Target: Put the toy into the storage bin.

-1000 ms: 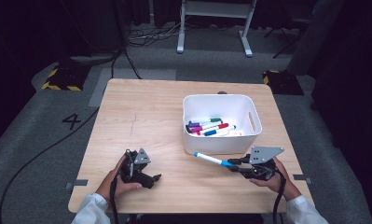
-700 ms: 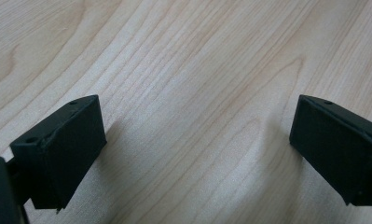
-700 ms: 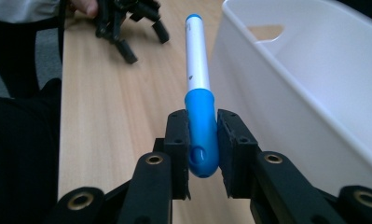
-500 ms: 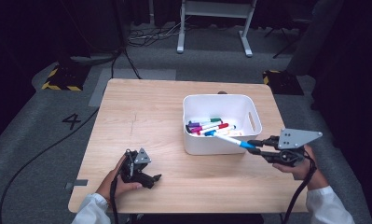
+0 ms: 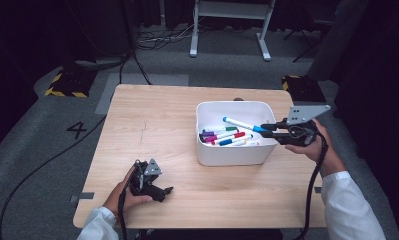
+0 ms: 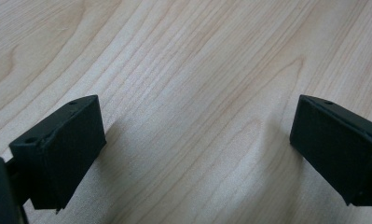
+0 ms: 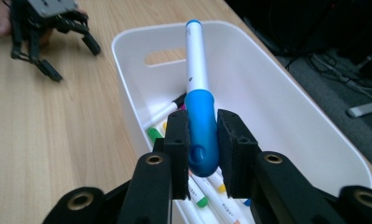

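My right gripper (image 5: 268, 131) (image 7: 202, 140) is shut on the blue cap end of a white marker with a blue cap (image 5: 243, 124) (image 7: 198, 105). The marker sticks out level over the white bin (image 5: 202, 150) (image 7: 291, 112), above several coloured markers (image 5: 226, 136) lying inside. My left gripper (image 5: 163, 192) rests on the wooden table (image 5: 152, 125) near its front left edge. Its jaws stand wide open in the left gripper view, with bare wood (image 6: 197, 116) between the fingers (image 6: 62, 149).
The bin stands right of the table's middle. In the right gripper view the left gripper (image 7: 51, 28) lies beyond the bin's far end. Cables (image 5: 42, 165) and a metal stand (image 5: 227, 30) are on the grey floor around the table.
My right gripper has lifted the blue-capped marker from the table's front and carried it up and back to hang over the bin. The left gripper has stayed put.
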Motion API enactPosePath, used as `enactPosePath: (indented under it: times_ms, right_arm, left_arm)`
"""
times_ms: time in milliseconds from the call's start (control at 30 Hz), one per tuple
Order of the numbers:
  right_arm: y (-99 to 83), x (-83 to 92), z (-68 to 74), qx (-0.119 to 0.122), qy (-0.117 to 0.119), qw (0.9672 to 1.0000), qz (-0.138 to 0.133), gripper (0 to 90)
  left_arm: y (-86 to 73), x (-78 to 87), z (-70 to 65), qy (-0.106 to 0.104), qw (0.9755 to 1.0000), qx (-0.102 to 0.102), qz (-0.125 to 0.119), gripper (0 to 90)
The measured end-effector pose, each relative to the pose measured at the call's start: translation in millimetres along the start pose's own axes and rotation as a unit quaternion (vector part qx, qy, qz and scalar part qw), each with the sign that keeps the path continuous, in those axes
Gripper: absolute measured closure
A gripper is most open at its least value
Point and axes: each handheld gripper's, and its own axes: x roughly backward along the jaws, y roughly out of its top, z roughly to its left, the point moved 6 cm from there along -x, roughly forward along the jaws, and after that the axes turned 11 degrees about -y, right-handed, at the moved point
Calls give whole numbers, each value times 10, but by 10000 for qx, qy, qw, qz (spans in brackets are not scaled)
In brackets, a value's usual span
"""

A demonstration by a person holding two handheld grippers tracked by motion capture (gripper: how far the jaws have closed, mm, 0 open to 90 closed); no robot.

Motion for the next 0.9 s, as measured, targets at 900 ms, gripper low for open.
enactPosePath:
  times_ms: [900]
  right_arm:
    - [-199,-551,-42,-216,564,9930,1020,559]
  left_arm:
    - [9,-13,-2,-25,10000,11,-3,25]
